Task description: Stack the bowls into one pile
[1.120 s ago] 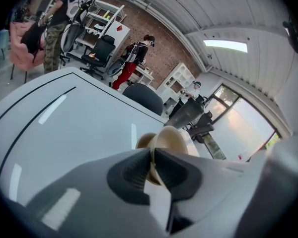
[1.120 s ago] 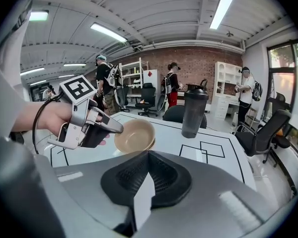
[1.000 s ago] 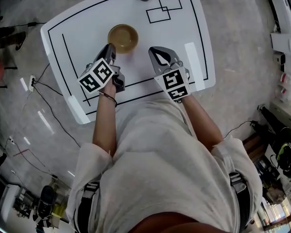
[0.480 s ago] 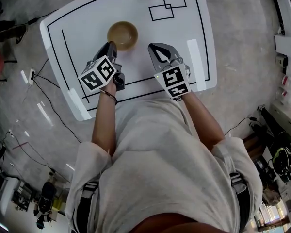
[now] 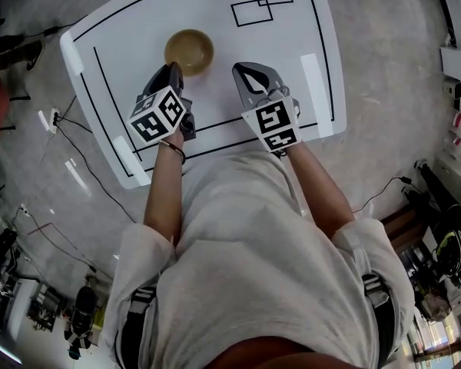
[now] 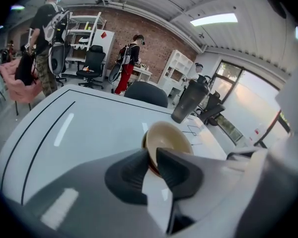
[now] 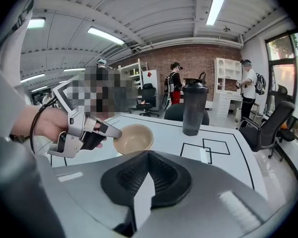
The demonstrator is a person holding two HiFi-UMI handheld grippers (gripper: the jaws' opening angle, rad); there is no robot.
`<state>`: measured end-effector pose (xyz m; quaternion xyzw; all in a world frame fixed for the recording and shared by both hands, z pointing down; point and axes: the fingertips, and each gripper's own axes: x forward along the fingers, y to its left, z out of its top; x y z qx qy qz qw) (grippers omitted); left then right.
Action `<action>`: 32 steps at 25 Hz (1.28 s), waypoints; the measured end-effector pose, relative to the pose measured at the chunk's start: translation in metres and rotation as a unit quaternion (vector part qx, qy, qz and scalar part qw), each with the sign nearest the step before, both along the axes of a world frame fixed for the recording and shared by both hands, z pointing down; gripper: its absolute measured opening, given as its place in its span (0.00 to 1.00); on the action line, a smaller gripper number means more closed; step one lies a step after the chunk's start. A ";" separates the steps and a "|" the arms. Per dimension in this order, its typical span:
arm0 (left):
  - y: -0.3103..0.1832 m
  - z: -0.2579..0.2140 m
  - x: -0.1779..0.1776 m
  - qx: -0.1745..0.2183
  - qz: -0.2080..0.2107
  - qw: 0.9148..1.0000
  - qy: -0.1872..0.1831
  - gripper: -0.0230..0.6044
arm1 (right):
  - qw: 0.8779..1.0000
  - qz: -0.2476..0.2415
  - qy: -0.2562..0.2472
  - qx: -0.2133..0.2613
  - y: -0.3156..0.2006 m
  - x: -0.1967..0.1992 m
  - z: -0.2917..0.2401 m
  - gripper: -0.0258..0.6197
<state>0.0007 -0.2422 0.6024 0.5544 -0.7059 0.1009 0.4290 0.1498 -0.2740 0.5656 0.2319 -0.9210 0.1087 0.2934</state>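
Note:
A tan bowl [image 5: 189, 51] with a darker outside stands on the white table [image 5: 123, 52]; whether it is one bowl or a nested pile cannot be told. My left gripper [image 5: 174, 74] is at its near rim. In the left gripper view the rim [image 6: 150, 150] lies between the two dark pads of the left gripper [image 6: 152, 156], whose jaws are opening and stand slightly apart from it. The right gripper view shows the left gripper [image 7: 109, 131] tip at the bowl [image 7: 134, 138]. My right gripper [image 5: 250, 79] hovers to the bowl's right, with the right gripper [image 7: 148, 155] pads together and empty.
A dark shaker bottle [image 7: 194, 108] stands at the table's far side, next to two overlapping black rectangles [image 5: 261, 2] drawn on the top. White tape strips [image 5: 313, 71] and a black border line mark the table. An office chair [image 6: 146, 93] and several people are beyond it.
The left gripper has rolled a little while staying at the bowl's rim. The bowl and the right gripper keep their places; the head view itself has shifted slightly.

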 end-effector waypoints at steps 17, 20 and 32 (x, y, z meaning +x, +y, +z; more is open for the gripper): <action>0.002 -0.009 0.013 -0.018 0.065 0.993 -0.093 0.30 | 0.999 0.038 -0.010 0.000 0.004 0.019 -0.007 0.04; 0.015 -0.017 0.009 -0.014 0.072 0.991 -0.108 0.33 | 0.999 0.038 -0.011 -0.001 0.015 0.016 -0.008 0.04; 0.079 -0.073 0.015 0.090 0.079 0.982 -0.145 0.04 | 0.997 0.041 -0.043 0.040 0.056 -0.011 -0.046 0.04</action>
